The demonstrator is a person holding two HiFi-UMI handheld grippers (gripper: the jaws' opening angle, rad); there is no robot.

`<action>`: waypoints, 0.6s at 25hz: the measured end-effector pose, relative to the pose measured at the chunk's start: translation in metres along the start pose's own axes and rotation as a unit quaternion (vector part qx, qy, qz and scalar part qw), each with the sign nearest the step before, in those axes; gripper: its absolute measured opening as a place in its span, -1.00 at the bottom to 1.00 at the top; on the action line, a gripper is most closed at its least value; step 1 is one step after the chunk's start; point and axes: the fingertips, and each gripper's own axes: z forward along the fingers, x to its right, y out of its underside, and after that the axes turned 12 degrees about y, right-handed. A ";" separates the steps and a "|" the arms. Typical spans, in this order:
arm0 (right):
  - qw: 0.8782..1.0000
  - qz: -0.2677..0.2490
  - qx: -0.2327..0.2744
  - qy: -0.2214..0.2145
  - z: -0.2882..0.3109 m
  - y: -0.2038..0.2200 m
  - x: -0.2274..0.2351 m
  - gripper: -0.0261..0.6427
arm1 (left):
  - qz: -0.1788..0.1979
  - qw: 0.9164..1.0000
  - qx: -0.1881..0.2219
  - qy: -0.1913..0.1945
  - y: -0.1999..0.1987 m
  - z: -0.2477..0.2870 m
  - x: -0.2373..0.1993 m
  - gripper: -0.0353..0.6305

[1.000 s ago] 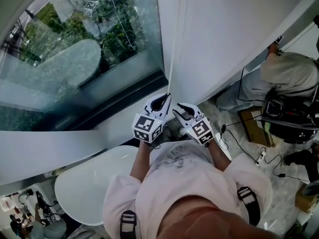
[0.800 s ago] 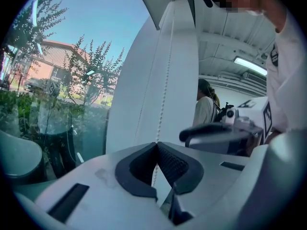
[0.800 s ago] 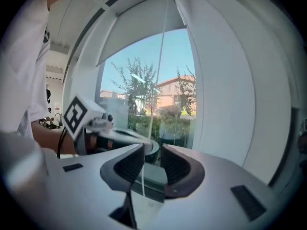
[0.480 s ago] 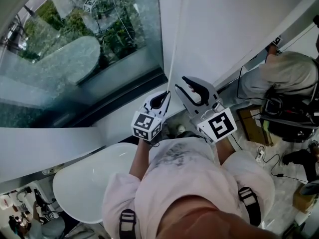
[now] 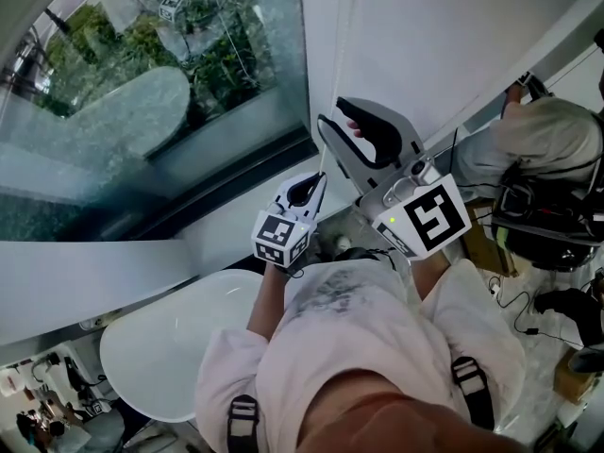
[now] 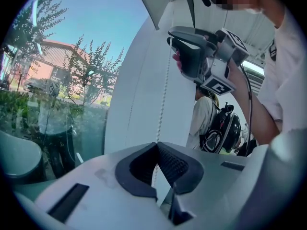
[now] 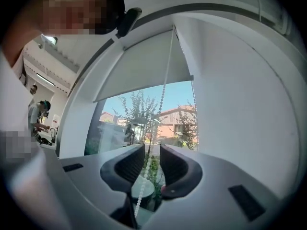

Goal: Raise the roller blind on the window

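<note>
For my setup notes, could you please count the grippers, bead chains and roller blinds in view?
Grippers: 2, left gripper and right gripper
Bead chain: 1
Roller blind: 1
Total: 4

Narrow lane betw. window glass [image 5: 170,83] on L and white wall [image 5: 453,36] on R; bead chain [image 6: 163,99] hangs in it. Left hand-held gripper [image 5: 319,179] is clamped on chain low down and blocks that stretch. Right hand-held gripper [image 5: 332,111] sits just above, jaws apart w/ chain betw. them. Chain above is free up to roller blind [image 7: 144,66]. Below L: round white tabletop [image 5: 160,347] near sill. R floor: cables [image 5: 462,281], another person [image 5: 547,140], well apart.
</note>
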 end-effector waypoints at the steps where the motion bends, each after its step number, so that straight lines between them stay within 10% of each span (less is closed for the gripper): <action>1: 1.000 0.001 -0.003 0.000 0.002 -0.003 0.001 -0.50 | 0.000 1.000 0.000 0.000 -0.001 0.001 0.001 -0.87; 15: 0.999 0.040 -0.026 0.017 0.004 0.003 0.008 -0.74 | -0.014 1.000 -0.002 0.009 0.003 0.009 0.000 -0.88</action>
